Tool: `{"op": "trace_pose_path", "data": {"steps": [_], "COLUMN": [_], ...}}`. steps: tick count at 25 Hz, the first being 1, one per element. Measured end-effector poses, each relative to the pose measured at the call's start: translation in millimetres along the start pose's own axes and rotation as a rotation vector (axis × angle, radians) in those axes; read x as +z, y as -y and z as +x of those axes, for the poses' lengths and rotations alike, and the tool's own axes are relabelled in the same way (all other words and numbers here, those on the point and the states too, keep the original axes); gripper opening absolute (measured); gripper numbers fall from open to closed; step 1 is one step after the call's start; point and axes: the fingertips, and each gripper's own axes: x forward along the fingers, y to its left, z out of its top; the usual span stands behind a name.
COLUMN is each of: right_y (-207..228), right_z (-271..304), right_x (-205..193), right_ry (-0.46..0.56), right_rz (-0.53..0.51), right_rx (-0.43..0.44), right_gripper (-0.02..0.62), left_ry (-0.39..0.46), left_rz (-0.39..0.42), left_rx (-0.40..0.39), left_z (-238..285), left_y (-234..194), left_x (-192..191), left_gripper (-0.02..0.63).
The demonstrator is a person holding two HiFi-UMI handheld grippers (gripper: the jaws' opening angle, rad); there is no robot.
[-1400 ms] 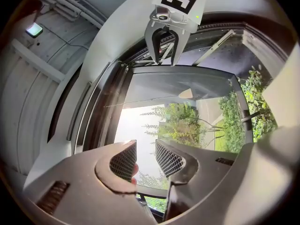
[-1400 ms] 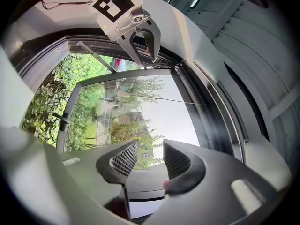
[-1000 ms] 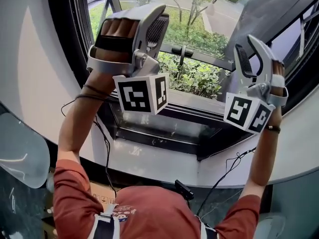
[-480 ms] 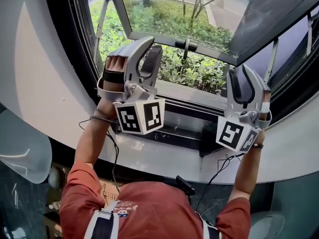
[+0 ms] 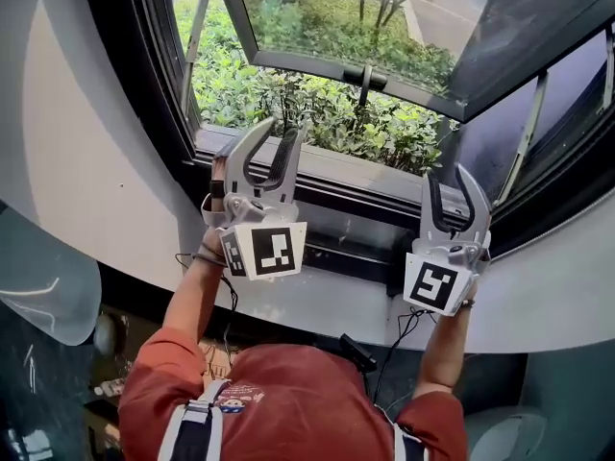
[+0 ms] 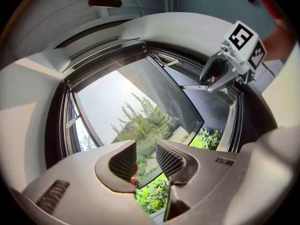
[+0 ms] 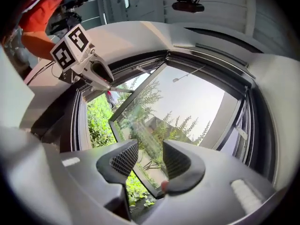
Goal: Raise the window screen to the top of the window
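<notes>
**Both grippers lowered; screen seems up**

Both hands have sunk from the upper frame to mid-picture. No mesh window screen crosses the dark-framed window opening. It is probably retracted above, so the task looks nearly done. The left gripper and right gripper gape, empty.

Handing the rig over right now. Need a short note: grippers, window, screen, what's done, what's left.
Left gripper: fingers apart, nothing between them, held in front of the dark bottom rail of the window frame.
Right gripper: fingers apart, empty, near the rail's right end.
Black-framed glass sash: swung outward; green shrubs show clearly through the opening.
Window screen: no mesh can be made out across the opening, so I cannot tell where it sits.
Done: cannot confirm.
Left: find the screen's edge, probably low at the rail, grip it with both grippers and raise it to the top.
</notes>
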Motion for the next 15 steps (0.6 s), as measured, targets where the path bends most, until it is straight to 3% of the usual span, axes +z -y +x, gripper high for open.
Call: {"op": "trace_pose_path", "data": {"steps": [3, 8, 15], "right_y": [-10, -22, -47], "right_z": [-8, -22, -35], "right_x": [-7, -15, -25], "right_ry": [-0.005, 0.032, 0.033], "right_rz": [0.108, 0.263, 0.414], "right_rx": [0.005, -0.008, -0.004], "right_gripper": [0.167, 0.167, 0.167], "left_ry": [-0.016, -0.045, -0.061], "left_rz": [-0.116, -0.243, -0.373], "left_rx": [-0.02, -0.029, -0.067], "left_z": [-9, -21, -39], "left_y": [8, 22, 49], "left_x": [-9, -27, -42], "left_gripper": [0.114, 0.114, 0.114]}}
